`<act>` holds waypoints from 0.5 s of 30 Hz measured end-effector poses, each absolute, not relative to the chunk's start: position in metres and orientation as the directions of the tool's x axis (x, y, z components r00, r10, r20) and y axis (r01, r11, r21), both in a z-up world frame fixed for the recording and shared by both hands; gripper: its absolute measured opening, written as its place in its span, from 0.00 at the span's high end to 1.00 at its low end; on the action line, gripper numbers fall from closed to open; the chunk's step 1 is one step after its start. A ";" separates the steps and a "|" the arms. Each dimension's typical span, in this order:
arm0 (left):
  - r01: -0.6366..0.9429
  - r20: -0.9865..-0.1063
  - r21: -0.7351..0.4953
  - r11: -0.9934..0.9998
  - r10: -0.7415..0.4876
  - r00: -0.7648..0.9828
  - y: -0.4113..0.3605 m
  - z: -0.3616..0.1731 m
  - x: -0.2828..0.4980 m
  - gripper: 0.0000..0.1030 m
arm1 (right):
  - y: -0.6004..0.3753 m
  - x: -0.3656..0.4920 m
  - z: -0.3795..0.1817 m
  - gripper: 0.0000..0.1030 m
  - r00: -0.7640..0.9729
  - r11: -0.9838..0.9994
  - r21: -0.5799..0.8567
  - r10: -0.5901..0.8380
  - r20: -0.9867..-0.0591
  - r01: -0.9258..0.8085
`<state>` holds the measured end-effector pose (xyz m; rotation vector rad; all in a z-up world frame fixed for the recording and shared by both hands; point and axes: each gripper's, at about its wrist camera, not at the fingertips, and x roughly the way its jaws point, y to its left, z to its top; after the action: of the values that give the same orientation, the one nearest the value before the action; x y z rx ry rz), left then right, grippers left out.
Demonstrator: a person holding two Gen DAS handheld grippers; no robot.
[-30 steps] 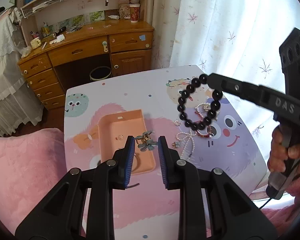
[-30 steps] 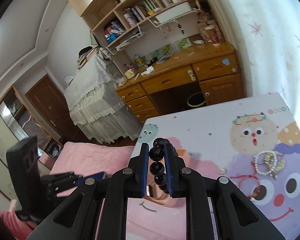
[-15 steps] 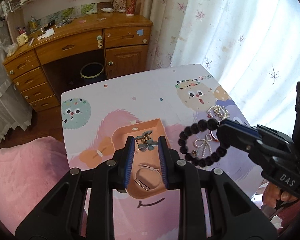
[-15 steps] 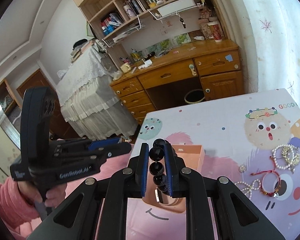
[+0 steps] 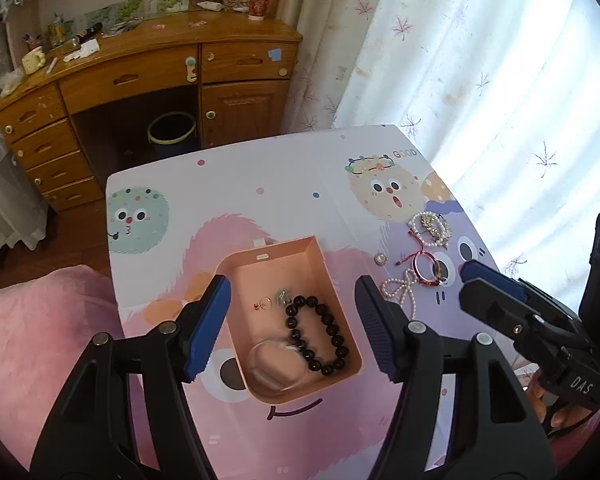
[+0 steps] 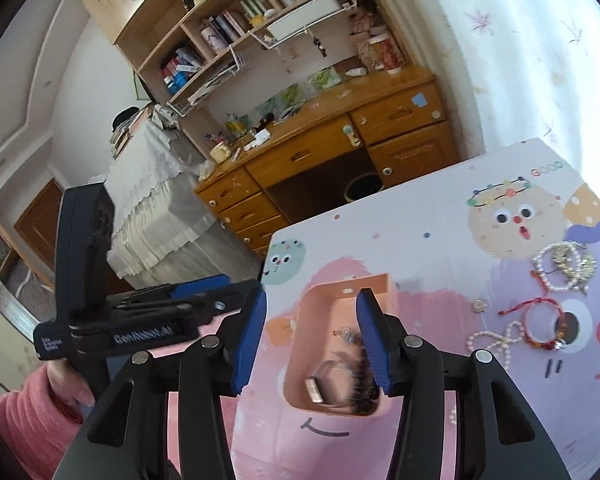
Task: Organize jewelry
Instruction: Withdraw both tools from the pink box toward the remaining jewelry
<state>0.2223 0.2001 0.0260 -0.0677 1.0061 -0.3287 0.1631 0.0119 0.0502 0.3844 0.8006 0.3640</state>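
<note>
Both claws, left (image 5: 292,324) and right (image 6: 310,336), have opened wide. The beads (image 5: 318,334), dropped, now lie in the box (image 5: 342,308) between them. More jewelry waits.

Black bead bracelet (image 5: 317,334) lies looped flat inside the open peach box (image 5: 342,304).

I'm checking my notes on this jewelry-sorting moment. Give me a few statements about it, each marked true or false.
1. The black bead bracelet lies inside the pink box. True.
2. The right gripper is clamped on the bracelet. False: it is open and holds nothing.
3. The left gripper is open. True.
4. The pearl bow is in the box. False: it lies on the table, right of the box.
</note>
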 end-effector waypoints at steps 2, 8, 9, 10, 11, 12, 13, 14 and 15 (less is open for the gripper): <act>0.228 -0.821 -0.200 0.953 -0.290 0.492 0.200 0.028 0.219 0.40 | 0.003 0.160 0.049 0.54 0.644 0.874 0.460 0.442 -0.624 -0.155; 0.199 -0.824 -0.195 0.961 -0.270 0.498 0.193 0.032 0.206 0.40 | -0.048 0.144 0.039 0.54 0.637 0.889 0.447 0.404 -0.657 -0.102; 0.190 -0.827 -0.196 0.962 -0.267 0.494 0.191 0.030 0.203 0.40 | -0.057 0.140 0.035 0.54 0.632 0.897 0.432 0.389 -0.670 -0.094; 0.177 -0.832 -0.200 0.964 -0.262 0.488 0.188 0.028 0.200 0.40 | -0.063 0.135 0.032 0.54 0.628 0.905 0.416 0.376 -0.682 -0.089; 0.166 -0.836 -0.204 0.965 -0.260 0.484 0.185 0.025 0.197 0.40 | -0.071 0.129 0.029 0.54 0.622 0.915 0.394 0.361 -0.695 -0.091; 0.154 -0.840 -0.208 0.966 -0.257 0.477 0.182 0.023 0.194 0.40 | -0.076 0.125 0.026 0.54 0.615 0.922 0.375 0.349 -0.707 -0.093; 0.140 -0.844 -0.211 0.967 -0.253 0.473 0.177 0.020 0.189 0.40 | -0.083 0.119 0.022 0.54 0.606 0.930 0.356 0.339 -0.720 -0.097; 0.131 -0.846 -0.213 0.968 -0.249 0.471 0.173 0.017 0.185 0.40 | -0.088 0.116 0.019 0.54 0.599 0.934 0.344 0.333 -0.728 -0.102; 0.121 -0.849 -0.213 0.969 -0.245 0.468 0.167 0.015 0.181 0.40 | -0.095 0.111 0.016 0.54 0.589 0.938 0.330 0.329 -0.739 -0.109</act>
<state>0.1805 0.1665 0.0152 -0.1292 1.0612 -0.2255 0.1109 -0.0950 0.0161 0.2616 0.9085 0.2585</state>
